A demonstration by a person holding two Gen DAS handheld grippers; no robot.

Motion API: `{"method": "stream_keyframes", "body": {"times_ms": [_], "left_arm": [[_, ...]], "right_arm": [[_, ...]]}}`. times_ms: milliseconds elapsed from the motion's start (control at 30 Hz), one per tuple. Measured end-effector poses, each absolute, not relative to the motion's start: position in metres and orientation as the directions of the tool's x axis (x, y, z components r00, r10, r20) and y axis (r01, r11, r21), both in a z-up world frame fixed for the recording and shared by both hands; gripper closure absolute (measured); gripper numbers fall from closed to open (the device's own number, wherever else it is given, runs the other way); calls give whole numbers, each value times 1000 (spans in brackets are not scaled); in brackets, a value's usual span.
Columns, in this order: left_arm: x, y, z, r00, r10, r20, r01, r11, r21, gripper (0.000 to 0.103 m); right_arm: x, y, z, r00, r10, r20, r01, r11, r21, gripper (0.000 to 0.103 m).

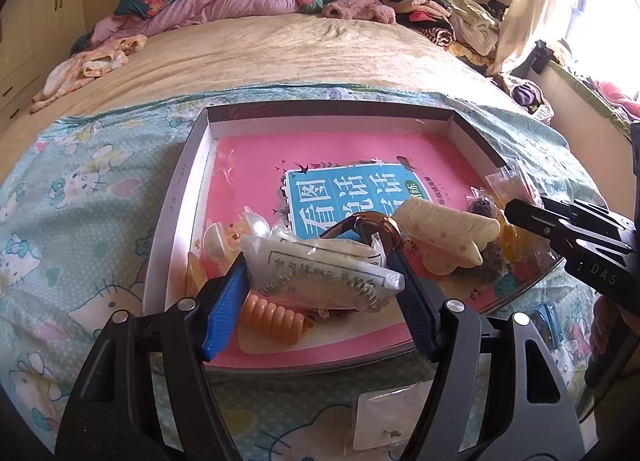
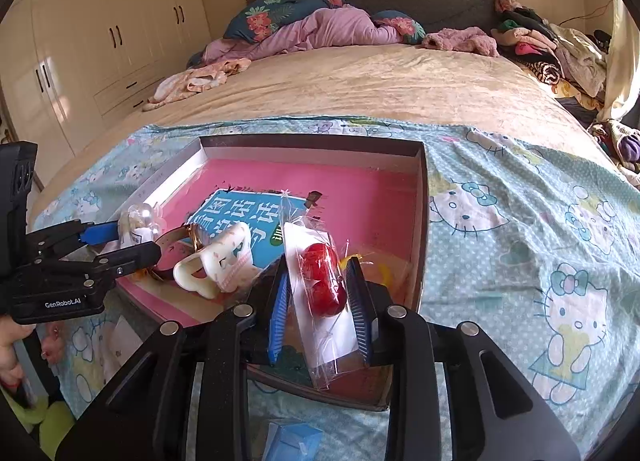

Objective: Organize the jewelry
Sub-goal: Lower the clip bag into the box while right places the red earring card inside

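The right tool pinches a light, slippery cellophane packet of red beads by its flat sides. The left tool clamps a crinkly white jewelry packet across its width. Both would slide if loosely held.

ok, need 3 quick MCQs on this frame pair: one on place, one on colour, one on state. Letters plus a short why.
1. Where does the cream hair claw lie?
A. on the pillows
B. inside the box, on the pink book
C. on the wardrobe

2. What colour are the beads in the clear packet at the right gripper?
A. red
B. green
C. black

3. What is the left gripper doing?
A. hanging empty over the sheet
B. closed on a white packet
C. gripping the box rim

Answers: 1 B, the claw rests on the pink cover within the box walls. 2 A, the beads show red through the film. 3 B, both blue fingers press the packet's ends.
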State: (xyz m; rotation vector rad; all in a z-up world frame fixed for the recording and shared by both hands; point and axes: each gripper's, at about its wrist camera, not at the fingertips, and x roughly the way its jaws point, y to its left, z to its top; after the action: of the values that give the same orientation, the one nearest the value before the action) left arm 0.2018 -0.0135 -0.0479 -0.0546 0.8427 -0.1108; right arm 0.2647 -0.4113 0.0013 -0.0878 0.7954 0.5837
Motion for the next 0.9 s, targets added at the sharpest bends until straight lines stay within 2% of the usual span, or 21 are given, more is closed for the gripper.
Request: {"method": "stream_keyframes", "body": {"times_ms": [67, 133, 267, 333, 400, 533, 900], "left_arm": [[202, -14, -48, 660, -120, -742, 76, 993, -92, 41], [202, -14, -48, 659, -118, -743, 76, 993, -90, 41], [201, -16, -48, 661, -119, -741, 81, 993, -87, 40], [198, -17, -45, 667, -118, -736, 83, 993, -84, 34], [195, -18, -40, 679, -121, -724, 86, 993, -85, 29], [185, -21, -28, 698, -123, -705, 95, 992, -78, 23], [161, -24, -10, 726, -105, -680, 89, 994, -58, 11]], "right_arm": [[264, -412, 2, 544, 471, -694, -528, 835, 152, 73], [262, -412, 4, 550, 469, -691, -529, 836, 147, 60], [252, -418, 13, 572, 480, -666, -525, 838, 153, 42], [247, -422, 19, 585, 484, -651, -520, 840, 158, 30], [241, -426, 23, 592, 488, -642, -520, 839, 159, 26], [230, -432, 31, 599, 489, -634, -522, 839, 154, 22], [208, -441, 37, 589, 495, -639, -533, 832, 153, 22]]}}
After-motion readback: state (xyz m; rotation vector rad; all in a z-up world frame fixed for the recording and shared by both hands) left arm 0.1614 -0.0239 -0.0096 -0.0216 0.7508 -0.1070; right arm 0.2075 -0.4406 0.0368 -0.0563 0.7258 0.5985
